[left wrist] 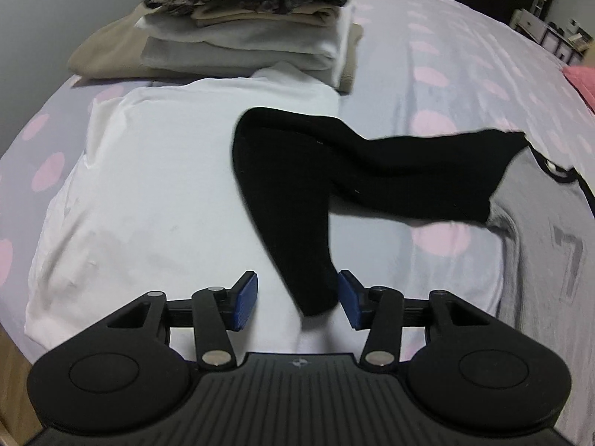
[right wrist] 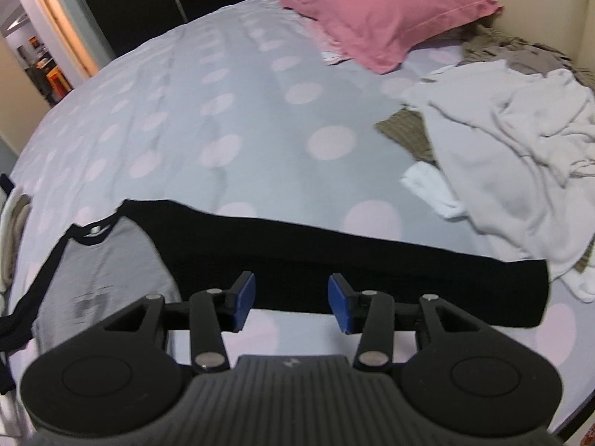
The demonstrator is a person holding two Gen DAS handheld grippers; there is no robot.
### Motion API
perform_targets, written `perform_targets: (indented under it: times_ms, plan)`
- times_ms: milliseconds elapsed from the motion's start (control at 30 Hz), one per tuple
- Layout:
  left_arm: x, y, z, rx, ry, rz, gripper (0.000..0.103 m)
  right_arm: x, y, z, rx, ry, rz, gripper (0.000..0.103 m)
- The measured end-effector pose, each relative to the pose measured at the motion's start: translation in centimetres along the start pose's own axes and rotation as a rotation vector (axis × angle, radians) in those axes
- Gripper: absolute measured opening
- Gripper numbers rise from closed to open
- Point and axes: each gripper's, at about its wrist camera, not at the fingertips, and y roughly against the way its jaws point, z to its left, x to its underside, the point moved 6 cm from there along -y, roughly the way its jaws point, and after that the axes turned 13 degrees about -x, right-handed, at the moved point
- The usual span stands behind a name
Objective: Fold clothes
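A grey shirt [left wrist: 539,230] with black sleeves lies on the dotted bed sheet [left wrist: 446,55]. One black sleeve [left wrist: 297,171] bends across a flat white garment, and its cuff end sits between the jaws of my left gripper [left wrist: 297,286]. The cuff rests against the right pad [left wrist: 347,293] only. The left pad stands well clear, so the gripper is open. In the right wrist view the other black sleeve [right wrist: 372,271] lies stretched flat beside the grey body [right wrist: 100,267]. My right gripper [right wrist: 292,290] hovers open above the sleeve's near edge with nothing pinched.
A stack of folded clothes [left wrist: 245,26] stands at the far side, behind the flat white garment [left wrist: 167,186]. A pink pillow [right wrist: 383,11] and a heap of crumpled white and brown clothes [right wrist: 513,156] lie to the right. Bare sheet [right wrist: 223,111] spreads beyond the shirt.
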Motion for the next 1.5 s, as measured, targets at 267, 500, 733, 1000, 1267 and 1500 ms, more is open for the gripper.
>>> perform_targets:
  times_ms: [267, 500, 733, 1000, 1267, 1500]
  plan:
    - [0.1, -1.1, -0.1, 0.015, 0.029, 0.021, 0.005, 0.2, -1.2, 1.5, -0.008, 0.024, 0.022, 0.052]
    - [-5.2, 4.3, 4.1, 0.078, 0.114, -0.085, 0.005, 0.3, -1.8, 0.9, 0.003, 0.011, 0.038, 0.052]
    - [-11.2, 5.7, 10.5, 0.007, 0.159, -0.108, 0.004, 0.8, -2.8, 0.7, 0.015, 0.02, 0.069, 0.052]
    - [-12.8, 4.0, 15.4, -0.152, 0.02, -0.062, 0.004, 1.2, -3.8, -0.7, 0.055, -0.002, 0.089, 0.052]
    - [-9.9, -2.1, 16.7, -0.222, -0.12, 0.029, 0.005, 1.3, -5.4, -0.2, 0.07, 0.028, 0.122, 0.053]
    - [-8.9, -4.0, 16.5, -0.237, -0.063, 0.038, 0.024, 1.7, -5.9, 0.9, 0.07, 0.099, 0.14, 0.053]
